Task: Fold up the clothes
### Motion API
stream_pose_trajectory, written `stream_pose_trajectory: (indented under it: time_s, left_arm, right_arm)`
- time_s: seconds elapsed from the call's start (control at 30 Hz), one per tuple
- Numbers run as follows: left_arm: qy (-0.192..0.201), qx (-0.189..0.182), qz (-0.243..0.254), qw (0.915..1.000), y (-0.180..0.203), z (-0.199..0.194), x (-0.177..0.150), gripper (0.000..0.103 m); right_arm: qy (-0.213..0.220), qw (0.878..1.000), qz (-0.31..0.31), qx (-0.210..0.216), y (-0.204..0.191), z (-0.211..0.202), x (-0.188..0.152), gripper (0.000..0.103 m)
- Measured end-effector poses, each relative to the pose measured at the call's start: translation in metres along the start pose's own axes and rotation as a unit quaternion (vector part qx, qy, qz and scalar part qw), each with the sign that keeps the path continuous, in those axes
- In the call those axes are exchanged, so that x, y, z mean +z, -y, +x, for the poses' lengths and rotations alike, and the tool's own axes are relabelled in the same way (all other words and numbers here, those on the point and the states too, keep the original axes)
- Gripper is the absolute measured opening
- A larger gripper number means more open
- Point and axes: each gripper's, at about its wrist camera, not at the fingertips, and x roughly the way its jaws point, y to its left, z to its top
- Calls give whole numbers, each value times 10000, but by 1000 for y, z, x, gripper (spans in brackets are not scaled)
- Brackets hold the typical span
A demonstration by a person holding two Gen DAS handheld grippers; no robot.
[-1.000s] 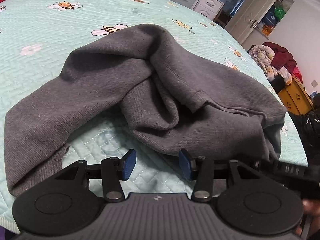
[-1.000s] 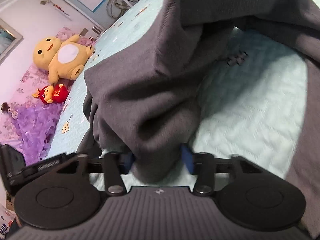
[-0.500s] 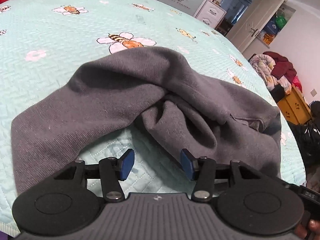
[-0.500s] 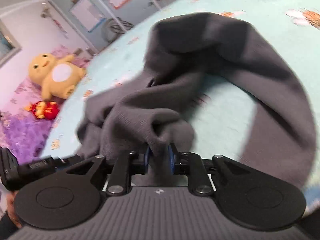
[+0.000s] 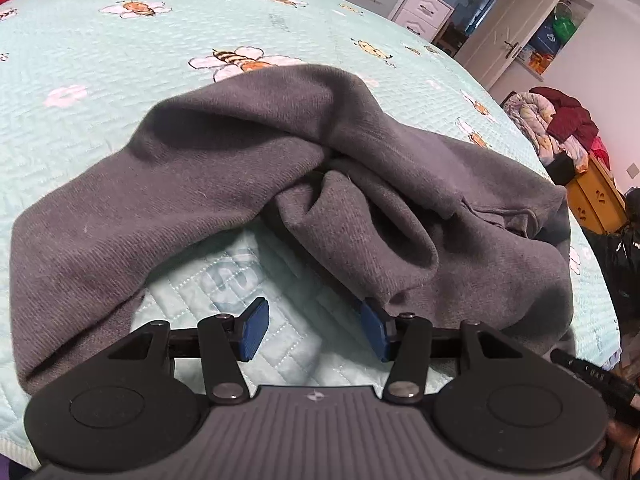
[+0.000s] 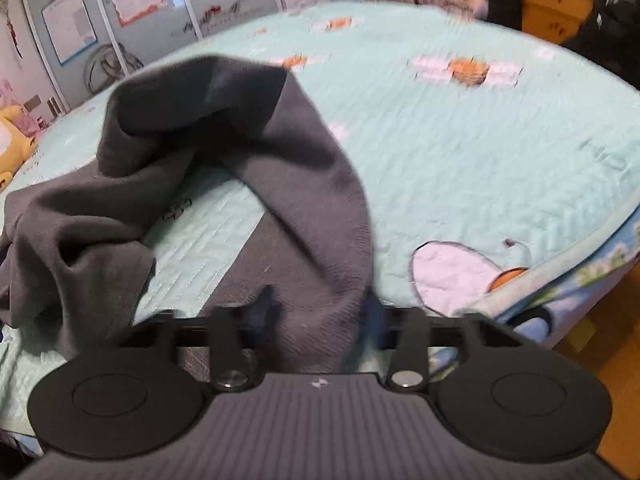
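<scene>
A dark grey garment (image 5: 240, 184) lies crumpled in an arch on the mint bee-print bedcover (image 5: 120, 60). My left gripper (image 5: 314, 330) hovers open over the bare cover inside that arch. Nothing is between its blue pads, and the right pad (image 5: 374, 332) sits at the edge of a cloth fold. In the right wrist view the grey garment (image 6: 312, 208) curves down to my right gripper (image 6: 318, 312). Its jaws are closing and straddle the flat near end of the cloth. That end fills the gap, and the blurred pads do not visibly pinch it.
The bed's near edge (image 6: 580, 252) drops to a wooden floor at the right. A yellow plush toy (image 6: 8, 136) sits at the far left. White drawers (image 5: 424, 12), a clothes pile (image 5: 560, 124) and a yellow cabinet (image 5: 596, 196) stand beyond the bed.
My right gripper let go of the bunched fold it pinched, swung right to the garment's flat end and now stands wider. The garment has sunk flatter. The left gripper has barely moved.
</scene>
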Motion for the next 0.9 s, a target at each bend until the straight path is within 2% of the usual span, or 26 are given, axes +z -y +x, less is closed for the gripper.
stream_pose_trajectory:
  time_s: [0.07, 0.1, 0.2, 0.27, 0.3, 0.33, 0.43, 0.47, 0.5, 0.57, 0.67, 0.73, 0.9]
  left_arm:
    - [28, 50, -41, 10000, -3, -3, 1, 54]
    - [46, 70, -59, 9999, -5, -4, 2, 54]
    - [118, 65, -112, 9998, -7, -9, 4, 54]
    - [166, 5, -156, 9997, -7, -11, 6, 54]
    - [183, -31, -177, 9997, -6, -12, 7, 54]
    - [198, -73, -194, 9996, -4, -11, 9, 54]
    - [242, -185, -228, 9993, 1, -10, 16, 54]
    - [258, -182, -187, 9993, 4, -9, 19, 54]
    - [273, -164, -128, 9994, 8, -9, 22, 54]
    - [302, -125, -22, 9995, 14, -7, 27, 54]
    - [342, -64, 49, 9994, 17, -7, 28, 54]
    - [318, -70, 24, 9995, 16, -6, 24, 54]
    - [243, 0, -43, 9997, 11, -9, 16, 54]
  right_arm:
    - [99, 9998, -148, 16, -5, 3, 11, 7]
    - [230, 9994, -261, -1, -4, 2, 20, 7]
    - [998, 9900, -678, -731, 5, -8, 55, 7]
    - [1193, 9851, -454, -1150, 25, -9, 84, 9]
    - [1179, 9854, -240, -1203, 33, -11, 96, 17]
    - [1141, 9860, -5, -1217, 40, -13, 106, 19]
    - [1319, 9879, 379, -729, 37, -29, 101, 27]
    - [1494, 9860, 408, -622, 31, -36, 94, 40]
    - [1698, 9832, 412, -535, 24, -44, 85, 57]
    - [1896, 9800, 565, -238, 11, -51, 71, 66]
    - [1222, 9857, 656, 954, -17, -38, 62, 65]
    - [906, 9826, 681, 1472, -38, -25, 62, 65]
    - [275, 9725, 1148, 2006, -71, 28, 82, 66]
